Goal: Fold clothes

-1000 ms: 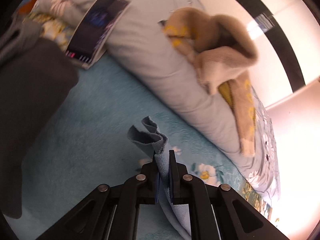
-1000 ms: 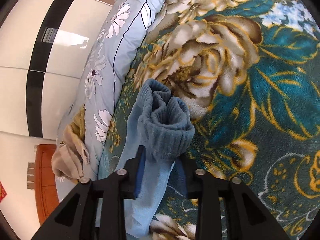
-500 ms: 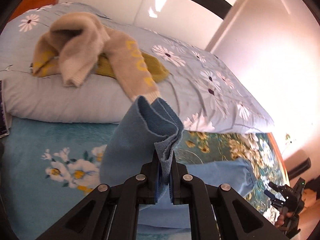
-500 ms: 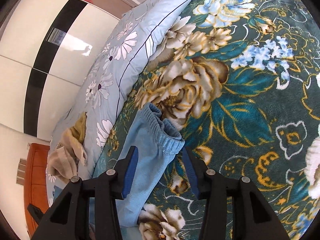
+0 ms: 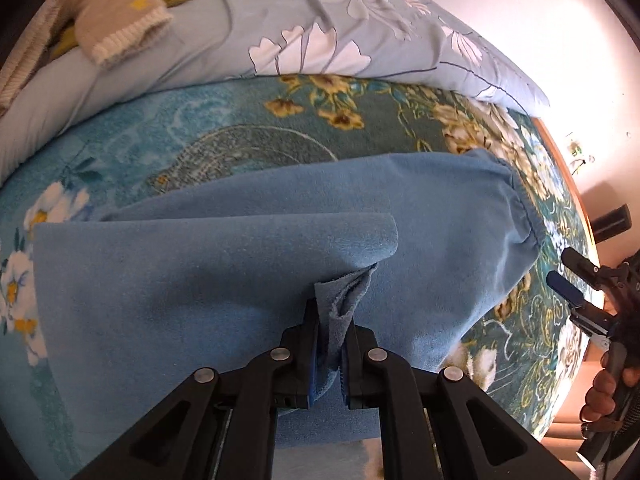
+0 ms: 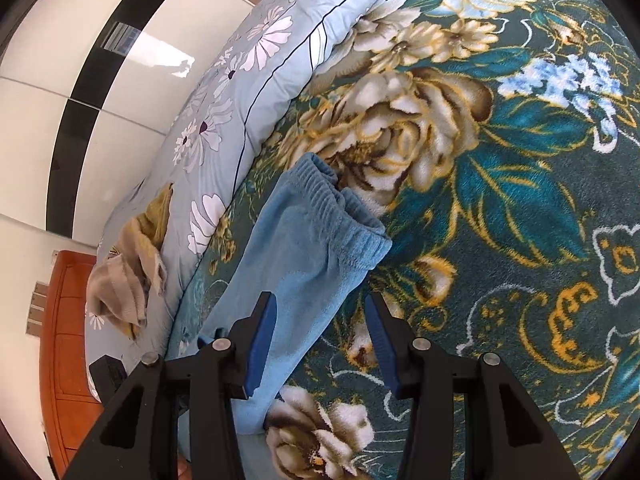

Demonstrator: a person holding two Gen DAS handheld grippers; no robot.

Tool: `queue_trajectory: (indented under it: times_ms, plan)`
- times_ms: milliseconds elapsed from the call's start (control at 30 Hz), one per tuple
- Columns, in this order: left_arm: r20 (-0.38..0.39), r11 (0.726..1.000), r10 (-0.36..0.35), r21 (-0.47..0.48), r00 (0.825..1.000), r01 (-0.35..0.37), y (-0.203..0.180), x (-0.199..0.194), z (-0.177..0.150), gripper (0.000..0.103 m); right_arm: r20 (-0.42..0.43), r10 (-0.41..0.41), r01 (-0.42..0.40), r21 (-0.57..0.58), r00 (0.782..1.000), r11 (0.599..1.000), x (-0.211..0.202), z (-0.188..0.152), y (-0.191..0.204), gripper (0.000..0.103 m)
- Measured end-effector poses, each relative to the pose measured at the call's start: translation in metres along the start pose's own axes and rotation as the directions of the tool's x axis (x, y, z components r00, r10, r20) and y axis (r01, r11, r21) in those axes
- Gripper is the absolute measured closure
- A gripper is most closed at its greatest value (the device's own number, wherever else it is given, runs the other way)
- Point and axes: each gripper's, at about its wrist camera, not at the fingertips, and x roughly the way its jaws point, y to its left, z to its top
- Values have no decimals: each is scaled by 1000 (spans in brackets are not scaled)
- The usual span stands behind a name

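Observation:
Light blue fleece trousers point(image 5: 248, 248) lie stretched across the flowered teal blanket point(image 5: 248, 136), folded over on themselves. My left gripper point(image 5: 329, 328) is shut on a bunched edge of the trousers near their middle. In the right wrist view the elastic waistband point(image 6: 344, 220) points away from me on the blanket. My right gripper point(image 6: 320, 340) stands open just short of that end, with cloth beneath its left finger and nothing clamped. The left wrist view also catches the right gripper point(image 5: 576, 284) open at the far right, held by a hand point(image 5: 604, 392).
A pale blue flowered quilt point(image 5: 320, 36) runs along the far side of the bed. A beige and yellow knitted garment point(image 5: 116, 20) lies on it. A white wardrobe with a black stripe point(image 6: 100, 64) stands behind. The blanket point(image 6: 520, 200) spreads to the right.
My left gripper has carried the trouser end over and down onto the rest of the trousers. My right gripper has let go of the waistband, opened and pulled back.

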Motion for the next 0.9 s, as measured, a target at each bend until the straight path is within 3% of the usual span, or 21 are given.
queue_trajectory:
  times_ms: [67,133,333,400,500,567,600,733,900]
  plan:
    - [-12,1000,-25,-1,1000,25,1,-2,-3,82,-14,-1,0,-13,1000,1000,6,-1,5,55]
    - [-24,999,-50,-3,998,50,2,-3,-6,61,-26,10,-10,-29,1000,1000,13,-3,13,55]
    - [-60,992,-125,-9,990,125,5,-9,-16,53,-103,77,-89,-116,992,989,38,-5,55,55]
    - [-36,991,-133,-33,990,132,22,-23,-17,48,-155,91,-116,-159,984,981,52,-11,71,55]
    - [33,994,-25,-104,999,29,65,-44,-13,44,-248,94,-152,-224,964,963,76,-26,94,46]
    - [37,982,96,-166,995,-89,97,-45,-8,44,-315,86,-170,-249,945,954,95,-39,105,46]
    - [33,974,118,-198,992,-109,110,-43,-6,44,-351,79,-176,-256,933,951,105,-45,110,46]
    - [40,950,115,-297,993,-98,145,-41,-5,44,-431,7,-140,-278,902,950,134,-65,118,46]
    - [18,941,107,-325,994,-95,158,-34,-13,44,-467,46,-160,-208,883,965,148,-76,120,46]
